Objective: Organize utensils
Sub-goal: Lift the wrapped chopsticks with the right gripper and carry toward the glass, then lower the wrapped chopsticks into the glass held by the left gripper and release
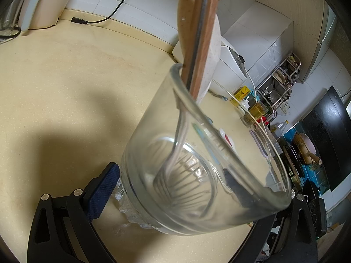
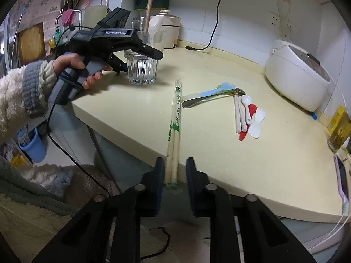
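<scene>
- Right wrist view: the right gripper (image 2: 175, 175) sits at the near edge of the countertop (image 2: 219, 171), its jaws drawn close around the overhanging end of the wrapped chopsticks (image 2: 175, 118); the pads look to be at the wrapper, though a sliver of gap on the right pad leaves it unsure whether the pinch is firm.
- The left gripper (image 2: 122, 65), held in a person's hand (image 2: 76, 65), clamps the base of the glass (image 2: 142, 68) standing near the counter's left end.
- Left wrist view: the same glass (image 1: 197, 157) fills the frame, pinched between the blue pads (image 1: 103, 188), resting on the counter.
- Done so far, by my reading: a wooden-handled utensil (image 1: 204, 32) and a pale speckled spatula (image 1: 186, 17) already stand in the glass.
- Left to do: the wrapped chopsticks, plus a loose cluster well to the right — a blue fork (image 2: 221, 87), a metal spoon (image 2: 197, 102), a white spoon (image 2: 246, 107), a white stick pair (image 2: 239, 118), a red piece (image 2: 245, 129) and a white scoop (image 2: 256, 127).
- Judged overall, the task is early to midway, with most pieces not yet in the glass.
</scene>
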### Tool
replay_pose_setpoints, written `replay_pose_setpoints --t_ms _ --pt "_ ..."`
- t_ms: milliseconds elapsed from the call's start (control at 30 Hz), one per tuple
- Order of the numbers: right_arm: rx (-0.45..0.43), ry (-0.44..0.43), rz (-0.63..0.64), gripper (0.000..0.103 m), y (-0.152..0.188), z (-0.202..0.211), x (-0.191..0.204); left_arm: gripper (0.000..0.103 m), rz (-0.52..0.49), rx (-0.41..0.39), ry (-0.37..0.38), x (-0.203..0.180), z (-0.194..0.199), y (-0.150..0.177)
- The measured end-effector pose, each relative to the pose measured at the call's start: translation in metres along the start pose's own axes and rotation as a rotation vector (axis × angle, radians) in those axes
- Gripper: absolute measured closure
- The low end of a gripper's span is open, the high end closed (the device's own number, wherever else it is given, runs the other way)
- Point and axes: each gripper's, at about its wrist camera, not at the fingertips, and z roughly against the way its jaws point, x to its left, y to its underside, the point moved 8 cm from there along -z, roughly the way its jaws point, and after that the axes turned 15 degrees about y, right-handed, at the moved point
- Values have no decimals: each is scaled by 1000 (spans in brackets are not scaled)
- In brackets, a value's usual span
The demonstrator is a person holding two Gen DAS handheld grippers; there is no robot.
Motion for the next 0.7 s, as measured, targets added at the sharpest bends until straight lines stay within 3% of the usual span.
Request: replay_pose_setpoints --t_ms 200,367,533,700 --pt "12 -9 -4 92 -3 2 -1 4 0 0 0 0 0 0" --pt "0 -95 -161 92 -23 11 -19 4 0 0 0 0 0 0" --pt "-62 -132 -277 93 -52 23 -44 4 0 0 0 0 0 0" --pt "-141 -122 -302 93 -82 32 -58 4 0 0 0 0 0 0"
